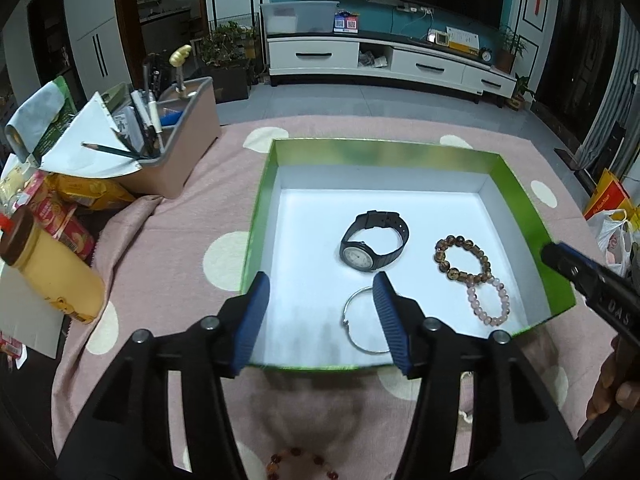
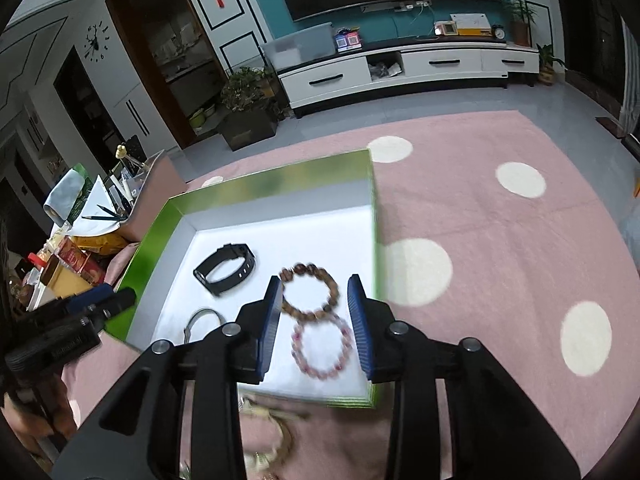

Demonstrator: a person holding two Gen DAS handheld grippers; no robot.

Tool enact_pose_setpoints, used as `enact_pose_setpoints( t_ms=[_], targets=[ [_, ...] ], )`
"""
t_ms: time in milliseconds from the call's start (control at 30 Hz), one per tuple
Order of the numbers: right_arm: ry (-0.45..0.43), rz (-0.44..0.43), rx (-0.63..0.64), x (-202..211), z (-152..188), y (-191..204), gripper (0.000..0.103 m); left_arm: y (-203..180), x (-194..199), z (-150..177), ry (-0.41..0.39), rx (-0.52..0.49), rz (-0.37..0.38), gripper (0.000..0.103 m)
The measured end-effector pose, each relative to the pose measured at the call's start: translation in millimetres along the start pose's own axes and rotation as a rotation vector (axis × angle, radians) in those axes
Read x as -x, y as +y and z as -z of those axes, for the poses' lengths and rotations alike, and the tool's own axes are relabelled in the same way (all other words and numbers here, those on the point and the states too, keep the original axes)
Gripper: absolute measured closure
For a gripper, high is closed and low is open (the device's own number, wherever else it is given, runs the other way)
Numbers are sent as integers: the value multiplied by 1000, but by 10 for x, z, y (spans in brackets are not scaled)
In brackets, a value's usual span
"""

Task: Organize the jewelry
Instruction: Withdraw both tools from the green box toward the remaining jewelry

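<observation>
Green box (image 1: 516,196) with white floor, mid-frame in the left wrist view, on pink dotted cloth (image 1: 172,248). Inside: black watch (image 1: 374,246) at centre, brown bead bracelet (image 1: 462,259) to its right, pink bead bracelet (image 1: 488,300) just below and touching the brown one, silver bangle (image 1: 362,322) near the front wall. Left gripper (image 1: 321,318) at lower centre, spread wide and holding nothing, its right pad overlapping the bangle in view. More beads (image 1: 300,466) on the cloth at the bottom edge, partly hidden. Organizer bin (image 1: 176,148) with pens and a yellow bottle (image 1: 56,268) at the left. In the right wrist view, right gripper (image 2: 316,322) spread apart and empty, framing both bead bracelets inside the box; blurred jewelry (image 2: 272,432) on the cloth below the box, kind unclear.
</observation>
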State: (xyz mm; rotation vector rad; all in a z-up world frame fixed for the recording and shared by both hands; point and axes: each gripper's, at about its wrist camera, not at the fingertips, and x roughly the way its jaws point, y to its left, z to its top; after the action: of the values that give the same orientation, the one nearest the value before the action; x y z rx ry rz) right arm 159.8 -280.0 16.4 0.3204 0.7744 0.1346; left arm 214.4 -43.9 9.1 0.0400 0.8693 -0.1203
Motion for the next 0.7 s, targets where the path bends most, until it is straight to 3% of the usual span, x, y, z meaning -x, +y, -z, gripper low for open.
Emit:
enact_pose_setpoints(
  t_ms=[67,167,700],
  targets=[
    [-9,-31,-16,140,106,-56,68,33,87,42,-7,6,0,45],
    [-26,-11,-11,338,250,-82,63,84,182,111,-13,16,0,42],
    [-25,-15,25,1062,950,-73,62,399,757,797,-9,79,26,39]
  ],
)
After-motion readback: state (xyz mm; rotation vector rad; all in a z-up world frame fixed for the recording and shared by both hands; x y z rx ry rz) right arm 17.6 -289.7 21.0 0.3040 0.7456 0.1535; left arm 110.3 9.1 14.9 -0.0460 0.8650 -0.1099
